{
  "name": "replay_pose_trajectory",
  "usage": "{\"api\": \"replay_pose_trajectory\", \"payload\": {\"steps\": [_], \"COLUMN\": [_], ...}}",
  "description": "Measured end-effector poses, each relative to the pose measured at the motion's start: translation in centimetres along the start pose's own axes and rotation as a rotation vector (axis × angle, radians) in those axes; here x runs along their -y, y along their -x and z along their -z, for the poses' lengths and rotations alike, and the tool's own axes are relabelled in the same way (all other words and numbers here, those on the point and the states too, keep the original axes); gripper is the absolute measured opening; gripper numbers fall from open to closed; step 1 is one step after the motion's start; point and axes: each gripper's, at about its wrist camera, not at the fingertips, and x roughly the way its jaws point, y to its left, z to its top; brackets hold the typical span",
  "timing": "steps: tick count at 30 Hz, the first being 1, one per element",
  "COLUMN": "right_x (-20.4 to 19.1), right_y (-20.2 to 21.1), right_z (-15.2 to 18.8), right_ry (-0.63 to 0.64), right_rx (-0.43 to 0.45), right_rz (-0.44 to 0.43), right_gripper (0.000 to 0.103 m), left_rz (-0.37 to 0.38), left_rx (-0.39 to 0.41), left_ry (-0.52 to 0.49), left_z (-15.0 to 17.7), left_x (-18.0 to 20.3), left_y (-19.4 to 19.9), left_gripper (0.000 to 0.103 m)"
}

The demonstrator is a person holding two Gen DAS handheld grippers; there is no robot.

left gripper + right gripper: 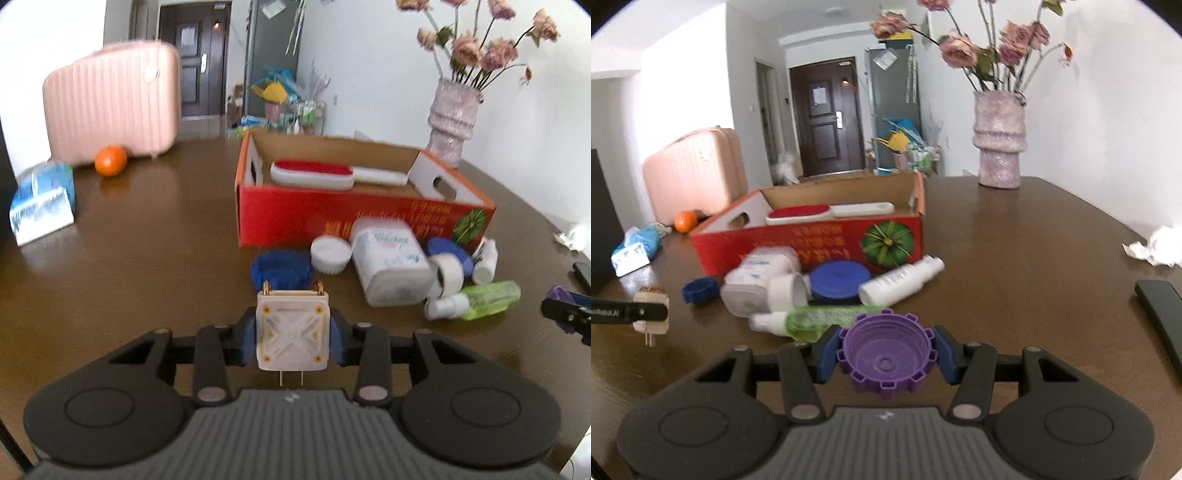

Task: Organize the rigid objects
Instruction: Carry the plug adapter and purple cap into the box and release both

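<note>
My left gripper point(292, 338) is shut on a white plug adapter point(291, 330), held above the brown table in front of a small blue cap point(280, 271). My right gripper point(886, 356) is shut on a purple toothed cap point(886, 356). The red cardboard box point(332, 218) lies open beyond, with a red-and-white brush point(317, 173) inside; the box also shows in the right wrist view point(827, 240). In front of the box lie a white jar point(388, 262), a white lid point(330, 253), a tape roll point(448, 275), a green spray bottle point(480, 302), a blue lid point(839, 280) and a white tube point(901, 278).
A pink suitcase point(110, 103), an orange point(110, 159) and a tissue pack point(42, 203) sit at the left. A vase with flowers point(999, 140) stands at the back right. A crumpled tissue point(1161, 245) and a black device point(1160, 317) lie at the right.
</note>
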Motion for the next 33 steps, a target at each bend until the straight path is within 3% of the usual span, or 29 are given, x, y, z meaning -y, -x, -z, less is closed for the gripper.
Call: {"api": "replay_pose_trajectory", "payload": {"steps": [8,13,17,22,26,29,33], "right_x": [-1.3,-0.9,-1.1,-0.6,-1.1,-1.8,-2.5], "right_y": [-1.3,-5.2,-9.3,-17.6,-23.5,-26.3,-29.0], "right_z": [-4.1,-9.3,-13.5,-18.2,-19.4,-19.3,-18.7], "right_ry": [0.058,0.075,0.13,0.141,0.179,0.239,0.285], "right_rx": [0.026,0.0,-0.025,-0.183,-0.278,-0.326,-0.388], "right_rz": [-0.082,-0.145,-0.136,-0.167,-0.121,-0.065,-0.05], "right_gripper": [0.052,0.052,0.052,0.052,0.052,0.052,0.052], "left_rz": [0.095,0.125,0.122,0.13,0.104,0.081,0.068], "left_rx": [0.023,-0.02,-0.068,-0.218,-0.289,-0.314,-0.308], "left_ry": [-0.025,-0.026,-0.031,-0.032,-0.064,-0.081,-0.1], "left_z": [-5.2,-10.5,-15.1,-18.2,-18.8,-18.5,-18.5], "left_x": [-0.1,-1.0,-2.0,-2.2,-1.7,-1.8,-1.5], "left_y": [-0.4,-4.1,-8.2,-15.1,-19.3,-21.2,-22.2], "left_gripper": [0.039,0.039,0.039,0.039,0.039,0.04,0.041]}}
